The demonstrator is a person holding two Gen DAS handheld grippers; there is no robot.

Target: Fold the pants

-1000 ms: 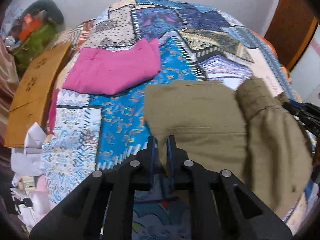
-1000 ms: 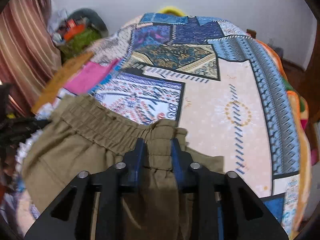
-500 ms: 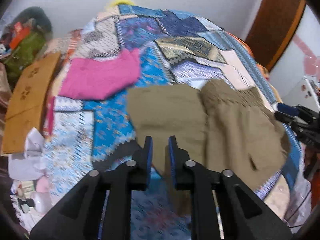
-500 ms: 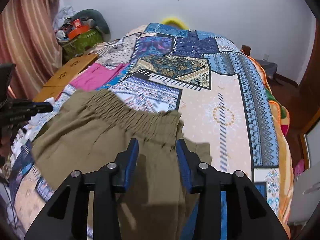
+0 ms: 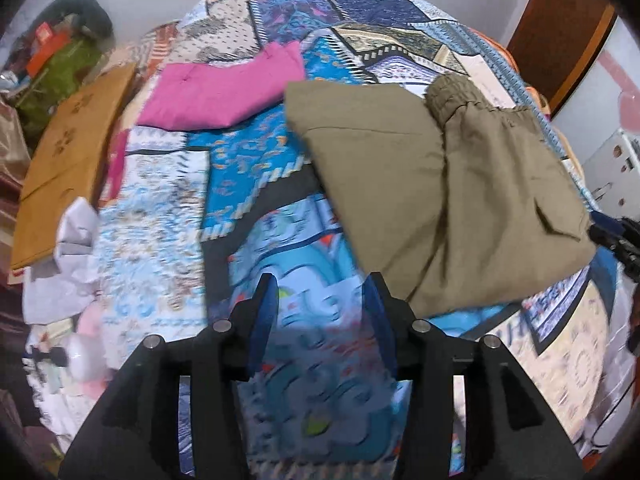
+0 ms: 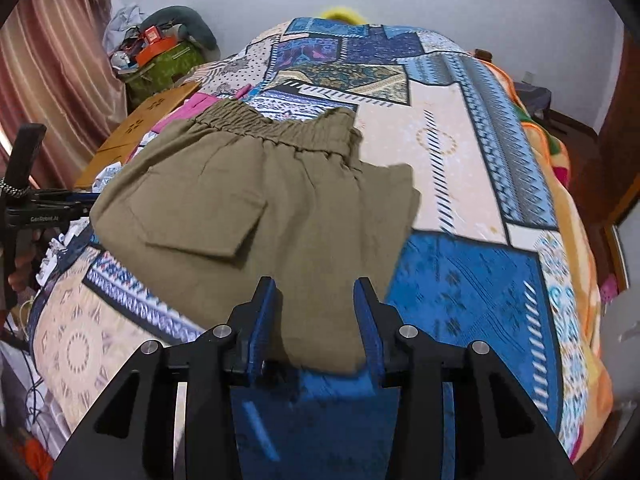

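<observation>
Left gripper (image 5: 320, 304): jaws spread wide apart, nothing between them. Hangs over bare patchwork bedspread (image 5: 256, 184), with the near edge of the olive pants (image 5: 440, 184) just beside its right finger; touching or not, cannot tell.

Right gripper (image 6: 316, 308): jaws likewise apart, holding nothing. The near end of the pants (image 6: 256, 216) shows between the fingers, cloth slack, not pinched. Whether the blue pads graze the fabric cannot be told.

Pants: lying folded on the bed, toward the near edge. Left wrist view shows a flat folded panel on the left and a second layer on the right lapping over it, the elastic waistband (image 5: 452, 96) gathered at the far end. Right wrist view shows the waistband (image 6: 276, 128) running across the far side, a pocket flap (image 6: 224, 236) on the upper layer, a lower layer poking out at the right.

Further out: a folded pink garment (image 5: 224, 96) lies on the bedspread beyond the pants, well apart from them. A brown cardboard box (image 5: 68, 160) leans at the bed's left side, white crumpled cloth (image 5: 68, 256) below it. Green bag with clutter (image 6: 160, 64) in the far corner by a striped curtain (image 6: 52, 52). Left gripper's body (image 6: 36, 208) visible at the left edge of the right wrist view; the right gripper's tip (image 5: 616, 236) at the right edge of the left wrist view.
</observation>
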